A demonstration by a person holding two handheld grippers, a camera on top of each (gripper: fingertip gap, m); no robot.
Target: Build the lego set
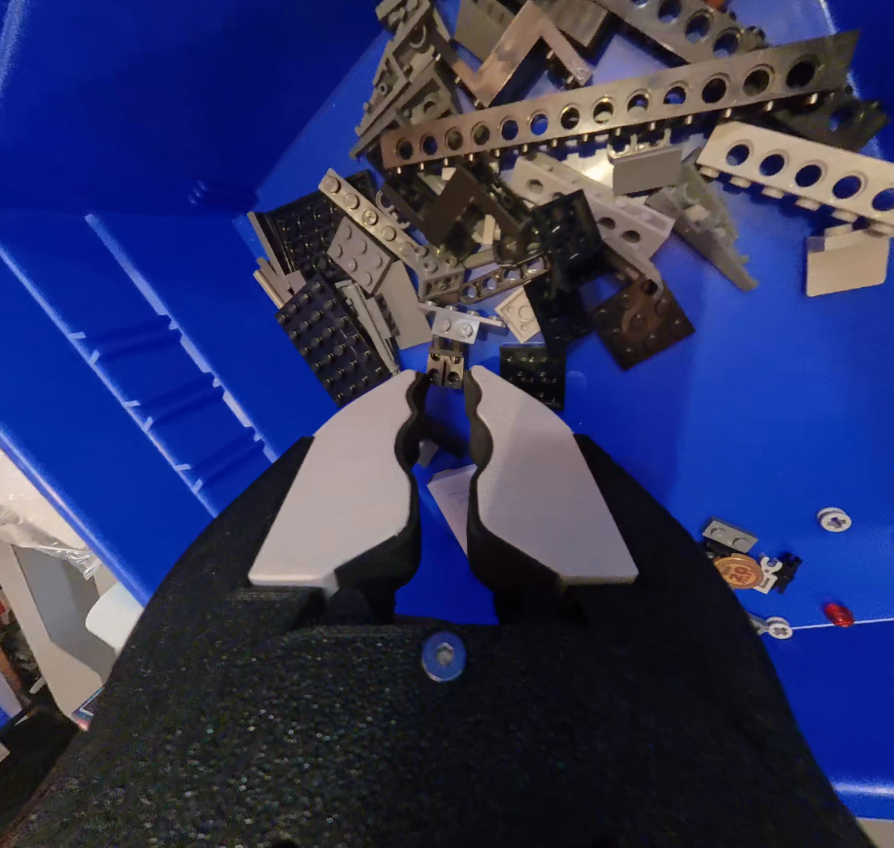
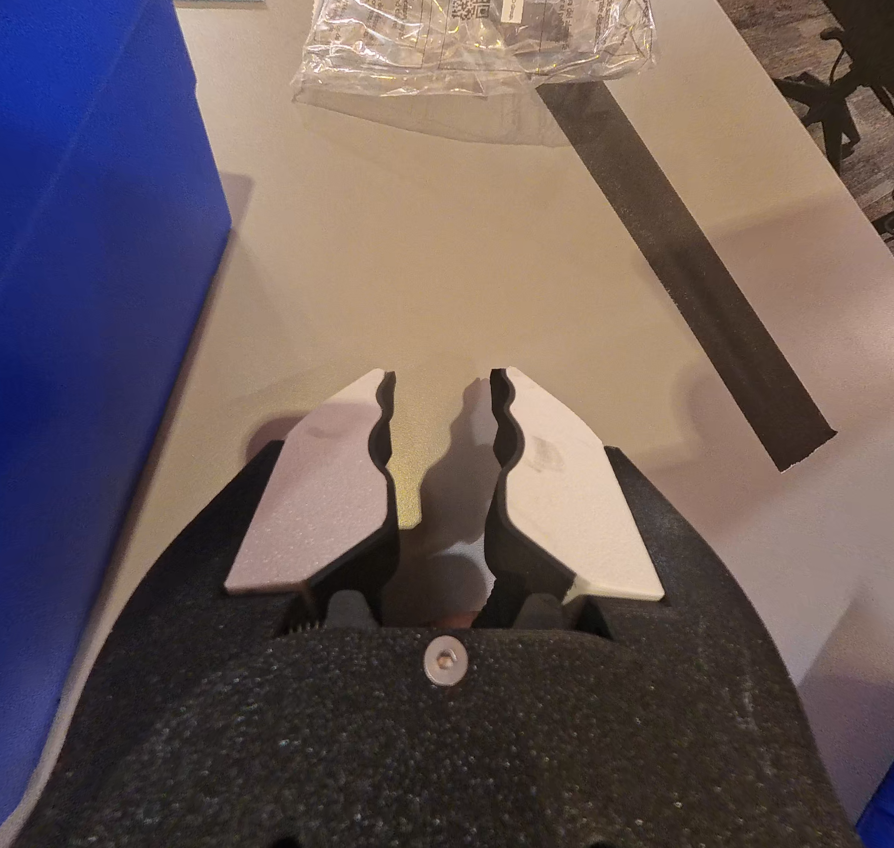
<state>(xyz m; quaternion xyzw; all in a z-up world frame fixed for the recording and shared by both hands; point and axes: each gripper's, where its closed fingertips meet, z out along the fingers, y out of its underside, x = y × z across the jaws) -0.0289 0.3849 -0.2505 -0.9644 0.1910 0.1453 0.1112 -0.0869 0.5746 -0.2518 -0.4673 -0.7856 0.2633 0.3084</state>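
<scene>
Inside the blue bin (image 1: 145, 147), beside the brick pile (image 1: 532, 196): left gripper (image 1: 444, 379) clamped on a small dark-grey hinge piece (image 1: 446, 371).
Right gripper (image 2: 442, 377), outside that bin, hovers over the table (image 2: 435, 244), fingers apart and empty.

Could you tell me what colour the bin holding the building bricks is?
The bin is blue, clearest in the left wrist view.

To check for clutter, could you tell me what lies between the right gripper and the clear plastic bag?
Only bare table between right gripper and clear plastic bag, in the right wrist view.
</scene>
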